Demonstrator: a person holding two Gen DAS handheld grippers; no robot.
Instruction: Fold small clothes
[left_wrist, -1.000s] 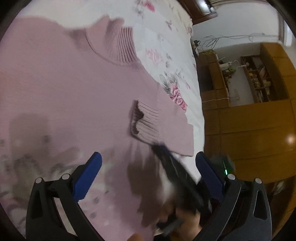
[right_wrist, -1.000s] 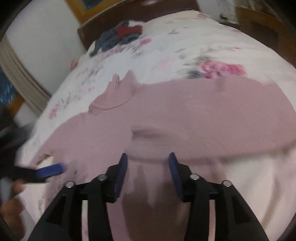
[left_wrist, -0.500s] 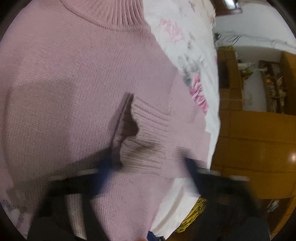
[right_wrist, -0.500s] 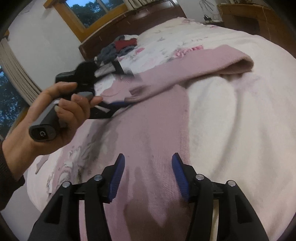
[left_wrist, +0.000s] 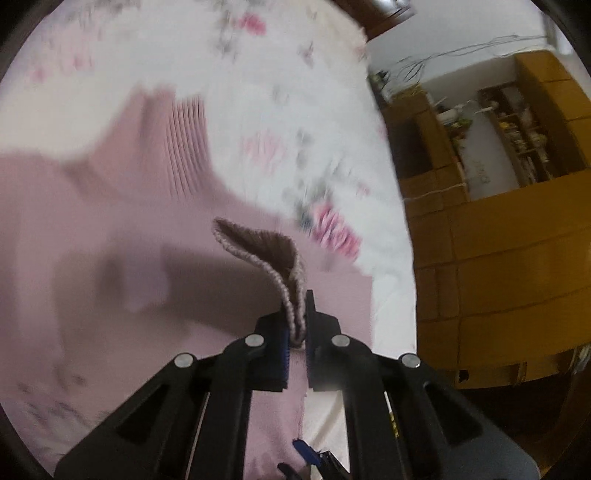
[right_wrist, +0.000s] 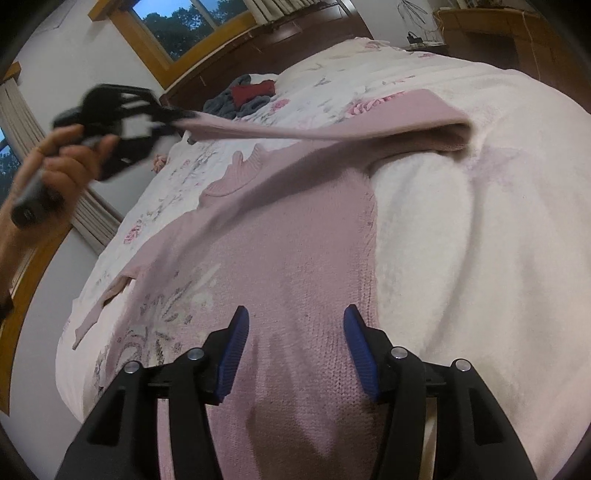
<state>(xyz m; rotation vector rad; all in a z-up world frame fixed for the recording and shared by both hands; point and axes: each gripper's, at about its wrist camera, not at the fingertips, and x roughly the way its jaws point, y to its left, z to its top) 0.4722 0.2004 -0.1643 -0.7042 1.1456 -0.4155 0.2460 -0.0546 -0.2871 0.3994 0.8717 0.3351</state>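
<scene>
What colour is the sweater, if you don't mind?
Pale pink sweater, clearest in the right wrist view.

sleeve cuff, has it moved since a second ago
Yes. The sleeve cuff, clamped in the left gripper, has been lifted off the sweater body toward the headboard.

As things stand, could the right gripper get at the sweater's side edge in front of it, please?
Probably yes. The right gripper is open, low over the pink sweater, and nothing lies between it and the edge. The left gripper holds the sleeve up, well clear of it.
</scene>
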